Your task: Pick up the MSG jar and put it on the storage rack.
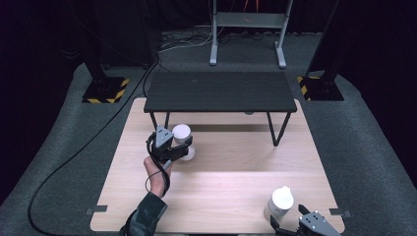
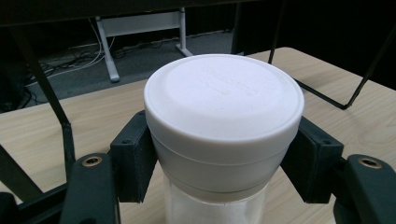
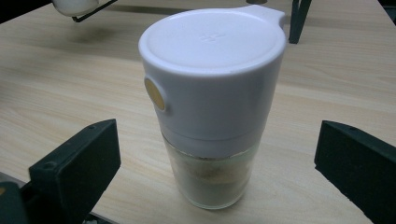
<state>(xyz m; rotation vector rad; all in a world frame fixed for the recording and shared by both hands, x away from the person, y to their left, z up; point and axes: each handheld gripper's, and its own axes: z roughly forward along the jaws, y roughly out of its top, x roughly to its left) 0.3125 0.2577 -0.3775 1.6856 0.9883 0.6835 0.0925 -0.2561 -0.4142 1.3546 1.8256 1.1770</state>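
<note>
On the pale wooden table [image 1: 231, 187], taken as the landmark for all that follows, a black shelf [image 1: 221, 91] on thin wire legs stands across the far edge, its front legs planted on the wood. Left of the table's middle, just in front of the shelf's left legs, the left gripper [image 1: 183, 149] holds a white-lidded jar [image 1: 181, 133] above the wood; a hand [image 1: 156, 178] and dark sleeve rise to it from the table's near edge. Seen from the left gripper view, both black pads press against the lid's sides, one on each flank, so the jaws are clamped tight on the jar [image 2: 223, 121], whose clear body below holds something white. At the table's near right corner stands a dispenser [image 1: 281, 201] with a tall white cap, upright on the wood. Its right gripper [image 1: 290, 227] sits just behind it at the table's near edge. From the right gripper view, the jaws stand wide apart with the dispenser [image 3: 212, 100] between them, neither pad touching it; a small yellow button marks the cap's side, and the glass base holds a pale powder.
</note>
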